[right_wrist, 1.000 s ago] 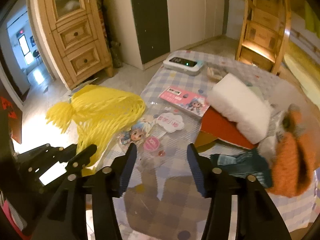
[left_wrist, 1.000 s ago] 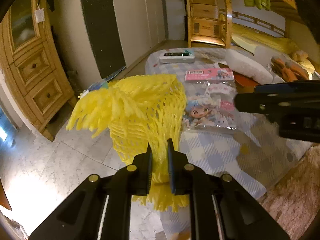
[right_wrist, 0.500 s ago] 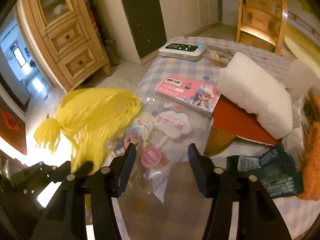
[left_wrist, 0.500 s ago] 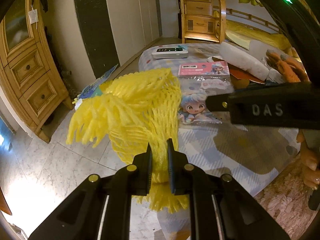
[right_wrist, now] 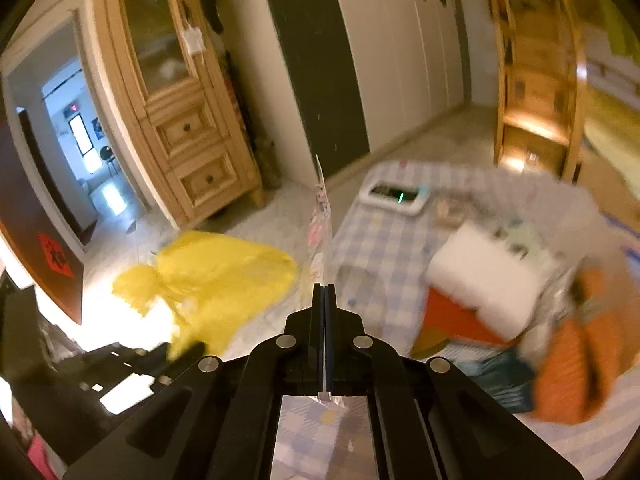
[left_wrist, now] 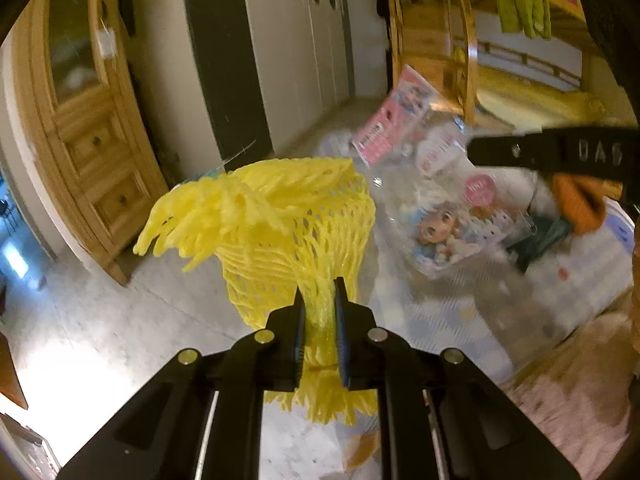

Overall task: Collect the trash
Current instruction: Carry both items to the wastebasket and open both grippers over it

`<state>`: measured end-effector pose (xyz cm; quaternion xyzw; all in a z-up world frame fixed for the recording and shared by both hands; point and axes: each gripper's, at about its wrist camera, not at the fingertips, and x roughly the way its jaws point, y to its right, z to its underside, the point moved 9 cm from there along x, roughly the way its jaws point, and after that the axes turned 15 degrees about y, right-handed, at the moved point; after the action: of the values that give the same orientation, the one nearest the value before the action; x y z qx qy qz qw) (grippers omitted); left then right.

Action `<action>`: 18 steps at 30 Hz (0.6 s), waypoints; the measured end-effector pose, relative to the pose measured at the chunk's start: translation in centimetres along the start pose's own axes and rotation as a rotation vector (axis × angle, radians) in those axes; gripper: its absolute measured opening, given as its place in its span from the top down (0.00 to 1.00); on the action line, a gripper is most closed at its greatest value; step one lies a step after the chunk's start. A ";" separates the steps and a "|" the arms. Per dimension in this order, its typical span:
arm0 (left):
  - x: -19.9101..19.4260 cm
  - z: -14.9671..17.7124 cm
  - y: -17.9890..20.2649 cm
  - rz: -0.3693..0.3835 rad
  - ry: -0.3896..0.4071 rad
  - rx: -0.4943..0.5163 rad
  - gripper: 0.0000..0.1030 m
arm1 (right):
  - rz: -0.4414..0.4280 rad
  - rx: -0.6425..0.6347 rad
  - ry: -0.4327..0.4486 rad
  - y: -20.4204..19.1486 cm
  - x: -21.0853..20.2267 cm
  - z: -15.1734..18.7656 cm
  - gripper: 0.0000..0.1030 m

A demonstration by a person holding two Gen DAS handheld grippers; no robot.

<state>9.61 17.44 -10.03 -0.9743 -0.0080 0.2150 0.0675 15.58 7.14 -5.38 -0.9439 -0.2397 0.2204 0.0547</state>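
A yellow foam mesh fruit net (left_wrist: 280,232), frayed at both ends, is pinched near its lower fringe by the left gripper (left_wrist: 319,312) and fans up and away beyond the jaws. The right gripper (right_wrist: 324,292) is clamped flat on a clear plastic cartoon-doll package (right_wrist: 322,224), seen edge-on, standing upright ahead of its jaws. Below lies a blue checked cloth (right_wrist: 376,248); a pine cabinet (right_wrist: 176,112) stands beyond.

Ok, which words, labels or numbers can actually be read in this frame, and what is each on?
"DAS": raised letters on the black right gripper's finger, seen from the left wrist.
Pink header of the clear plastic doll packet: print too blurred to read.
Round pink sticker on that packet: too blurred.
White device with a green light: display unreadable.
Red diamond sign on the dark panel: character too blurred.
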 end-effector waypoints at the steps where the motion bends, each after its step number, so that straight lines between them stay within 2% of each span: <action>1: -0.9 -1.2 0.2 -0.005 0.029 0.008 0.90 | 0.007 -0.008 0.022 0.3 -0.8 -0.9 1.00; 5: -3.6 -5.3 2.8 0.011 0.122 0.051 0.90 | 0.042 0.003 0.112 2.6 -4.7 -4.0 1.00; 10: -5.5 -9.8 8.3 0.083 0.199 0.094 0.90 | 0.125 0.020 0.213 7.4 -10.2 -6.6 1.00; 14: -5.6 -12.1 14.1 0.177 0.234 0.103 0.90 | 0.236 0.040 0.268 12.8 -14.7 -7.2 1.00; 18: -5.1 -12.5 22.2 0.297 0.238 0.141 0.89 | 0.379 0.079 0.278 19.3 -18.8 -5.9 1.00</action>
<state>9.96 -6.38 0.32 -0.9762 0.1587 0.1059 0.1036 11.67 -18.79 3.14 -0.9905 -0.0396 0.1037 0.0818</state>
